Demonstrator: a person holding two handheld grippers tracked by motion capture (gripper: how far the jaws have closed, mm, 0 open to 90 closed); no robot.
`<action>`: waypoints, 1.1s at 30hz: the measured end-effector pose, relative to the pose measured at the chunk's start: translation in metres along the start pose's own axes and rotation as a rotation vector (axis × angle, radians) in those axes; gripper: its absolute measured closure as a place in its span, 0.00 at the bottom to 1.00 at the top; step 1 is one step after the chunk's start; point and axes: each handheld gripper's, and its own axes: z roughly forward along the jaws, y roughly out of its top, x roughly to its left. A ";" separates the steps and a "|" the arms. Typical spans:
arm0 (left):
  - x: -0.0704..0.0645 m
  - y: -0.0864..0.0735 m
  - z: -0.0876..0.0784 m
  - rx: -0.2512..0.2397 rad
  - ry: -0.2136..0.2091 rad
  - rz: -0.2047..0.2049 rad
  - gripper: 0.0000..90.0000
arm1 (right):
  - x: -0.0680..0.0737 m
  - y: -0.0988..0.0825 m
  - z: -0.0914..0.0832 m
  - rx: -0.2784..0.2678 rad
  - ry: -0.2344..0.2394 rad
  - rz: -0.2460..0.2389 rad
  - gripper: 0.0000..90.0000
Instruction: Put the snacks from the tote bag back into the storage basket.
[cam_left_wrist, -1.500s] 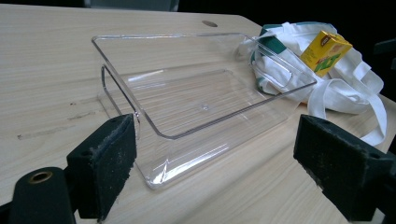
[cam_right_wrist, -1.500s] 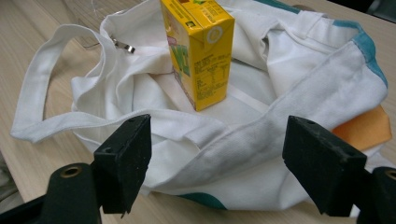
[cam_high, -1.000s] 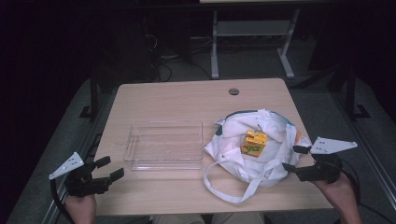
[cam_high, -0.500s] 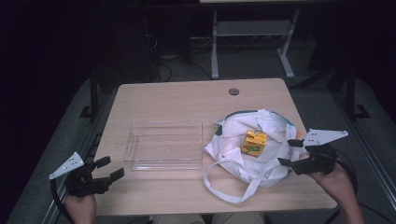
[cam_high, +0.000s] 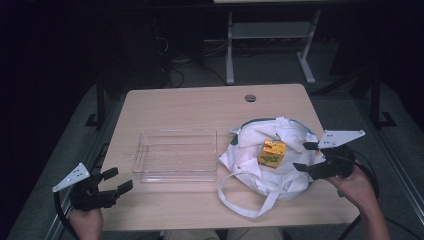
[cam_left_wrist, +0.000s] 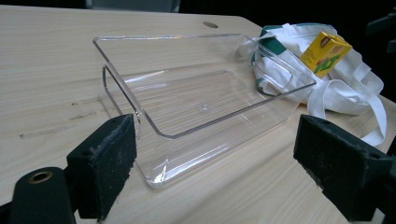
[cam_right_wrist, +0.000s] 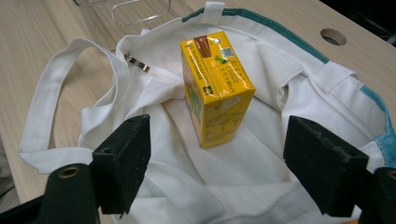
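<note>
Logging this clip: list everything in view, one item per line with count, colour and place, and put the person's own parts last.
table: one, light wood, round hole near its far edge
clear tray: one, transparent, empty, left of centre on the table
cloth bag: one, white with green and blue trim, right of the tray, straps trailing toward the near edge
juice carton: one, yellow, standing on the bag
metal frame: one, pale grey, on the floor beyond the table
left gripper: one, black, open, at the near left corner
right gripper: one, black, open, jaws over the bag's right edge, aimed at the carton
hands: two, holding the grippers
</note>
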 end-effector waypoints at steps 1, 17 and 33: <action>0.000 0.000 0.000 0.000 0.000 -0.002 0.14 | 0.000 0.000 0.000 0.000 0.000 0.000 0.25; -0.001 0.000 0.001 -0.010 -0.002 -0.013 0.14 | -0.002 0.023 0.012 0.050 0.014 -0.048 0.26; -0.001 0.000 0.000 -0.011 -0.004 -0.013 0.14 | -0.006 0.044 0.031 0.103 0.055 -0.101 0.26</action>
